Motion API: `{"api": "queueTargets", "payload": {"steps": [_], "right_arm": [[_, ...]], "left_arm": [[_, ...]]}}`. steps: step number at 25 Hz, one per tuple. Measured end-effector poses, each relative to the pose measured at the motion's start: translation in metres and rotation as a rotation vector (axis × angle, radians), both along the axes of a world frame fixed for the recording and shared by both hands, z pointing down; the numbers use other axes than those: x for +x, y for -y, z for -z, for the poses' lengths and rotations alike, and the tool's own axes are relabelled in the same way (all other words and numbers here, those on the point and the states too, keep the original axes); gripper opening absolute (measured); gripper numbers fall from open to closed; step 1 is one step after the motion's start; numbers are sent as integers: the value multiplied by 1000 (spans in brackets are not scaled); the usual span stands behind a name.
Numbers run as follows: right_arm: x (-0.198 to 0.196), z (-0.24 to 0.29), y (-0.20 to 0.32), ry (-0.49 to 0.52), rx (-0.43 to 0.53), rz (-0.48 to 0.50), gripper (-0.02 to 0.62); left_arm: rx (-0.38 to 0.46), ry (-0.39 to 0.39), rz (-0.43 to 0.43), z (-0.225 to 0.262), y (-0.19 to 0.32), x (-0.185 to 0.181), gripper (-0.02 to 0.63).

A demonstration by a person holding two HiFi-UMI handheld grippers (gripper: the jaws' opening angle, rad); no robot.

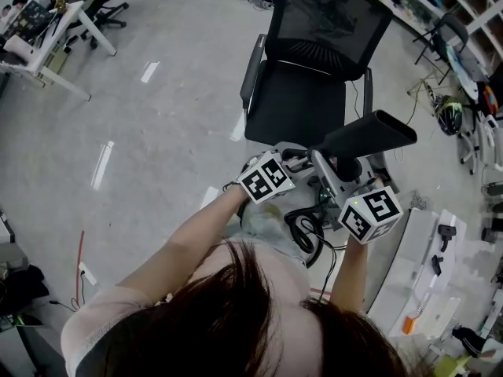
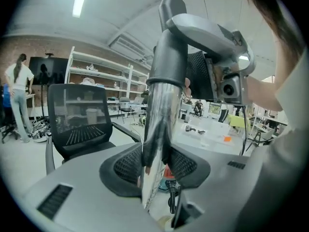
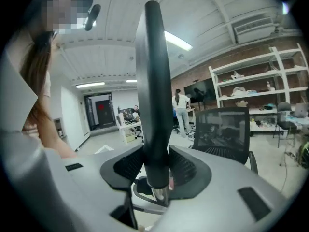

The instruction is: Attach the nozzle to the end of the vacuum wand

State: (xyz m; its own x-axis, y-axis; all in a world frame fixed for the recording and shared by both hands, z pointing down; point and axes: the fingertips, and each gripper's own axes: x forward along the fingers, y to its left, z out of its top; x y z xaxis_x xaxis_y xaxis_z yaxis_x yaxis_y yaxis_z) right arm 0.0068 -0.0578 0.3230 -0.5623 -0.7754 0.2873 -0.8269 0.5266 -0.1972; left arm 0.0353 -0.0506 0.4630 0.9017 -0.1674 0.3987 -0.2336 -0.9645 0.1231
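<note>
Two grippers clamp one line of tube. The matte black nozzle (image 1: pixel 368 134), round at the collar and flat at the tip, juts over a mesh-backed office chair (image 1: pixel 314 61). The right gripper (image 3: pixel 155 166) pinches its collar. The left gripper (image 2: pixel 155 164) pinches the mirror-bright metal wand (image 2: pixel 157 124), whose lower end is cut off.

Office chair (image 1: pixel 310 85) stands close on the far side, blocking that way. Open floor (image 1: pixel 157 124) to the left. Cluttered worktop (image 1: pixel 413 242) crowds the near right.
</note>
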Motion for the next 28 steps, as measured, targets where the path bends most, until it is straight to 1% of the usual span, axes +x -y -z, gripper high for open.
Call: {"api": "queueTargets", "payload": {"steps": [1,3,5,9,14,17,20,25,28], "right_arm": [[0,0,0,-6,3,27,178],[2,-1,2,8,10,17,178],[3,-2,5,17,30,-39,176],[6,-4,8,4,63,-125,175],[13,-8,12,-2,54,-252,170],[16,-9,11,1,53,-297,170],[18,-8,10,13,43,-295,170],[21,-8,8,31,29,-253,170],[26,-8,6,9,46,-233,170]], "left_arm": [[2,1,3,0,0,0,161],[-4,8,26,-4,2,0,161],[-13,21,46,-8,3,-1,161],[19,12,76,-7,9,1,160],[42,28,127,-8,13,4,158],[51,27,152,-9,13,5,158],[53,23,150,-9,13,7,158],[49,24,152,-10,11,10,158],[65,23,150,-5,10,15,158]]}}
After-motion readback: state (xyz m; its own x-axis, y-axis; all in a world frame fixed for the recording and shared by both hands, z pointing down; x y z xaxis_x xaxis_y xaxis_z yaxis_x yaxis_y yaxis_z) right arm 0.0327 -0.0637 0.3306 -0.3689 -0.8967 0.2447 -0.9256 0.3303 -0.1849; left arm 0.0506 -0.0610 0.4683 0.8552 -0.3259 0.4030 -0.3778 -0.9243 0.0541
